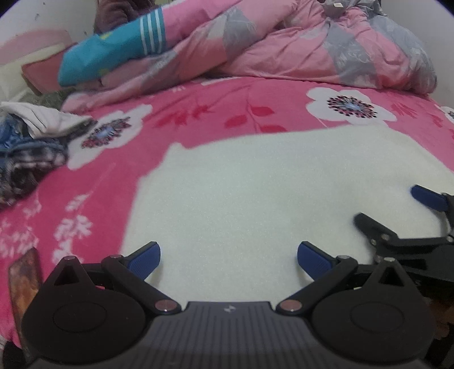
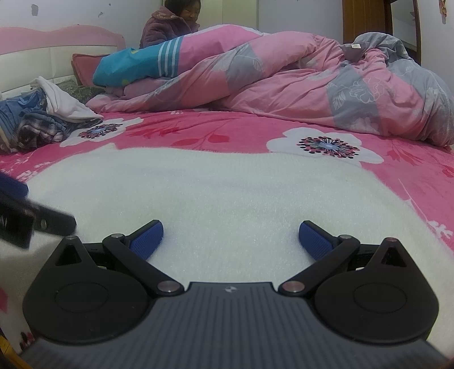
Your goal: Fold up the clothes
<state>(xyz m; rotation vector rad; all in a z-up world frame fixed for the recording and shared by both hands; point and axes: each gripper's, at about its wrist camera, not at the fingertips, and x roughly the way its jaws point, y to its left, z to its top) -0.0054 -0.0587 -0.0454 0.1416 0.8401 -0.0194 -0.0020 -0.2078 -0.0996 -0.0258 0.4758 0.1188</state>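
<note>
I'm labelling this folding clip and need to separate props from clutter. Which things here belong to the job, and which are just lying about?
Part of the job:
- white garment, spread flat on the bed
- left gripper, open above it
- right gripper, open above it
- heap of unfolded clothes, probably next

Lying about:
- pink quilt
- blue striped pillow
- floral bedsheet
- phone
- seated person

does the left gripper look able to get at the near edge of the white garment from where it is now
Probably yes. The left gripper is open and sits low over the white garment, with nothing lying between its fingers and the fabric. The right gripper works off to the side, also open, not blocking it.
</note>
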